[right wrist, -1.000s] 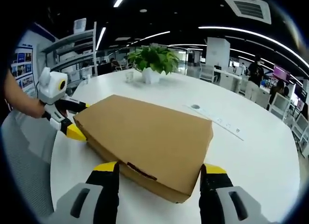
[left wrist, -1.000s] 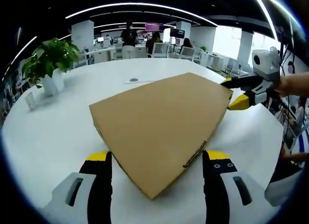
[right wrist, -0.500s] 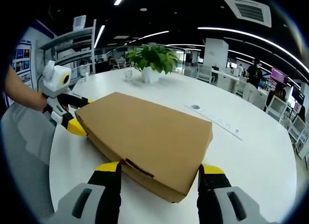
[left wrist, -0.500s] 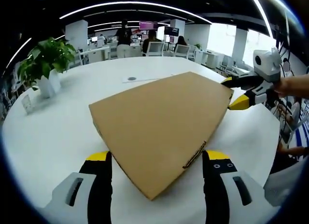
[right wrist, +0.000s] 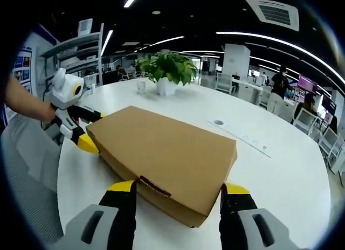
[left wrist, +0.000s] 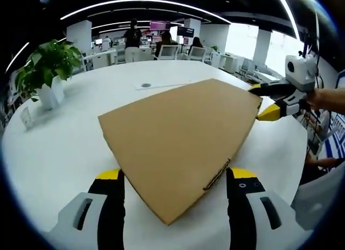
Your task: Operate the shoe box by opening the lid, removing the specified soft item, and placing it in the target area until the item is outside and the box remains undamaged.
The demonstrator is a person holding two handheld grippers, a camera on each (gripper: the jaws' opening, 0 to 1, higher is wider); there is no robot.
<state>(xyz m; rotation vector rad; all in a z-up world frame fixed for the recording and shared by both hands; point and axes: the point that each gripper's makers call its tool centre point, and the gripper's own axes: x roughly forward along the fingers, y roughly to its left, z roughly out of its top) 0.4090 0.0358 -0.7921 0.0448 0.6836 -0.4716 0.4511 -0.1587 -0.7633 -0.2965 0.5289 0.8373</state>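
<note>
A closed brown cardboard shoe box (left wrist: 178, 137) lies flat on the round white table (left wrist: 59, 153), its lid down. In the left gripper view its near corner sits between the wide-apart jaws of my left gripper (left wrist: 175, 177), which is open. At the far right corner my right gripper (left wrist: 262, 101) straddles the box edge, held by a hand. In the right gripper view the box (right wrist: 167, 150) has its near corner between the spread jaws of the open right gripper (right wrist: 178, 188). The left gripper (right wrist: 90, 130) stands at the box's far left corner. The box's contents are hidden.
A potted plant (left wrist: 48, 69) in a white pot stands on the table's far side, seen also as the plant (right wrist: 168, 72). A thin white strip (right wrist: 240, 136) and a round port lie on the table beyond the box. Office chairs, desks and people fill the background.
Both cameras drifted slightly. The box stays closed and in the same place between the two grippers, whose jaws keep the same spread.
</note>
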